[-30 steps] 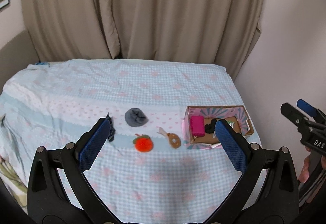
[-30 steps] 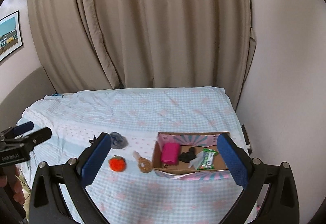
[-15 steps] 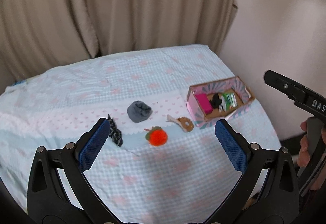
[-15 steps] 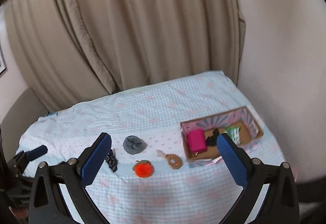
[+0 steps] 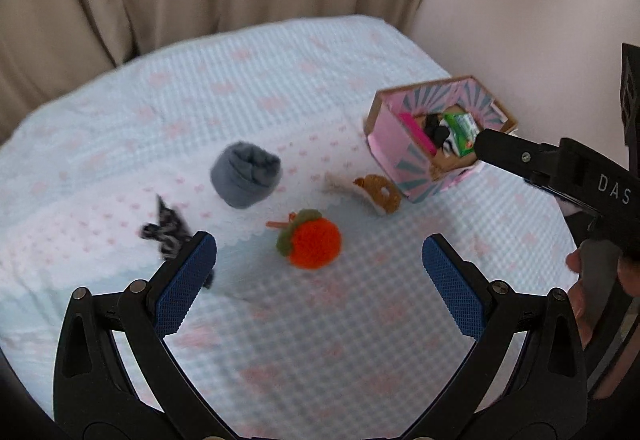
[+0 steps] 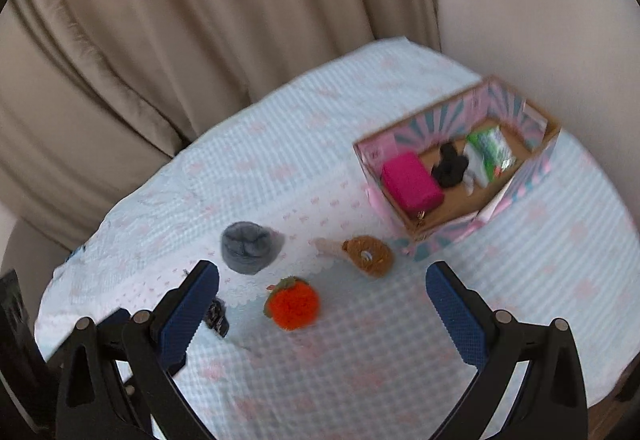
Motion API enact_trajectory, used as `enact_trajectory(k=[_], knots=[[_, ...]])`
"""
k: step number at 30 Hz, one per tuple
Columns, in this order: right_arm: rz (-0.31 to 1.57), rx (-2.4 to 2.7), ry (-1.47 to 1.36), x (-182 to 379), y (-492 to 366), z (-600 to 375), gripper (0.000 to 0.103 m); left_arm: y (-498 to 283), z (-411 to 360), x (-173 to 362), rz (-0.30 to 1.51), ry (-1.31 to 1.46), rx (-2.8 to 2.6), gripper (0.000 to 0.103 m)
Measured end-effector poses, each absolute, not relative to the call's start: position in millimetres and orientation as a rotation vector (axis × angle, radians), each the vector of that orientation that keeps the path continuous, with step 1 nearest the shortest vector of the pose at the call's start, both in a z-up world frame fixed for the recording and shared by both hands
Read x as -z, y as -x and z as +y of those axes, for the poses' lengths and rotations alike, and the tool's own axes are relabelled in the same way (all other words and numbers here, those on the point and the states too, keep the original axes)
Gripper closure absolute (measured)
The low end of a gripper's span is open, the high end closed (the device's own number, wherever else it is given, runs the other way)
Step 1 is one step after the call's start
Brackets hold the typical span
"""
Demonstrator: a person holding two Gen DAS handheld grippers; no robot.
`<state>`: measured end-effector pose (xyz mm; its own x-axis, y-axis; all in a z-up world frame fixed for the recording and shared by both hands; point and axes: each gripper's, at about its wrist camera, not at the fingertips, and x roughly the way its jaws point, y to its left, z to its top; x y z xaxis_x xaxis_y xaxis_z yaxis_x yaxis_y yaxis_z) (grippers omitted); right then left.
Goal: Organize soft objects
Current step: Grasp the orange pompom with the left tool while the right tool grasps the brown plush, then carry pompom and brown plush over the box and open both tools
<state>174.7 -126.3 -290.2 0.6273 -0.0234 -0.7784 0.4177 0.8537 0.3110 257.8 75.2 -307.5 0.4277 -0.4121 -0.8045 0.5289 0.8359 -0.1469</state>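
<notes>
Both my left gripper [image 5: 319, 268] and right gripper [image 6: 322, 298] hang above the bed [image 5: 320, 340] with jaws spread wide, holding nothing. Between them lies the orange knitted fruit [image 6: 292, 304]. Beyond it sit a rolled grey sock [image 6: 248, 248], a brown ring toy [image 6: 370, 255] and the pink box [image 6: 532, 169] holding a magenta pouch [image 6: 412, 179]

Soft even light, motion blur
</notes>
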Motion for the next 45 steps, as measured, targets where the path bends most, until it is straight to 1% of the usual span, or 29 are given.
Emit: enact_trajectory(k=[8, 10, 14, 19, 21, 22, 23, 24, 25, 27, 28, 31, 33, 36, 41, 45], knots=[[0.873, 0.386, -0.641, 381, -209, -146, 0.000, -299, 51, 401, 1.015, -0.133, 0.621, 0.002], [0.878, 0.415, -0.662, 401, -216, -150, 0.006, -307, 46, 423, 1.032, -0.136, 0.619, 0.003], [0.888, 0.451, -0.698, 438, -232, -159, 0.008, -316, 35, 457, 1.050, -0.149, 0.615, 0.006], [0.880, 0.487, -0.716, 468, -246, -164, 0.009, -322, 26, 481, 1.060, -0.162, 0.606, 0.008], [0.874, 0.490, -0.746, 477, -252, -167, 0.021, -324, 22, 488, 1.060, -0.170, 0.601, 0.012], [0.876, 0.488, -0.760, 480, -254, -168, 0.022, -325, 21, 490, 1.060, -0.172, 0.600, 0.013], [0.882, 0.487, -0.770, 485, -257, -168, 0.027, -325, 20, 492, 1.060, -0.176, 0.600, 0.015], [0.886, 0.484, -0.775, 487, -258, -168, 0.032, -326, 18, 495, 1.058, -0.188, 0.598, 0.021], [0.893, 0.484, -0.778, 489, -260, -167, 0.034, -327, 18, 497, 1.061, -0.194, 0.592, 0.025], [0.904, 0.499, -0.769, 493, -262, -167, 0.042, -330, 17, 503, 1.084, -0.185, 0.590, 0.048], [0.900, 0.508, -0.772, 493, -260, -167, 0.044, -331, 16, 506, 1.096, -0.185, 0.588, 0.052], [0.893, 0.512, -0.788, 494, -256, -170, 0.048, -330, 15, 507, 1.088, -0.200, 0.583, 0.061], [0.904, 0.508, -0.771, 494, -258, -168, 0.050, -329, 12, 507, 1.083, -0.218, 0.582, 0.064], [0.906, 0.503, -0.764, 493, -261, -168, 0.053, -327, 9, 507, 1.074, -0.236, 0.582, 0.066], [0.901, 0.497, -0.779, 490, -256, -169, 0.054, -326, 7, 500, 1.069, -0.232, 0.581, 0.066], [0.903, 0.502, -0.801, 483, -247, -174, 0.054, -328, 8, 485, 1.060, -0.219, 0.578, 0.066]])
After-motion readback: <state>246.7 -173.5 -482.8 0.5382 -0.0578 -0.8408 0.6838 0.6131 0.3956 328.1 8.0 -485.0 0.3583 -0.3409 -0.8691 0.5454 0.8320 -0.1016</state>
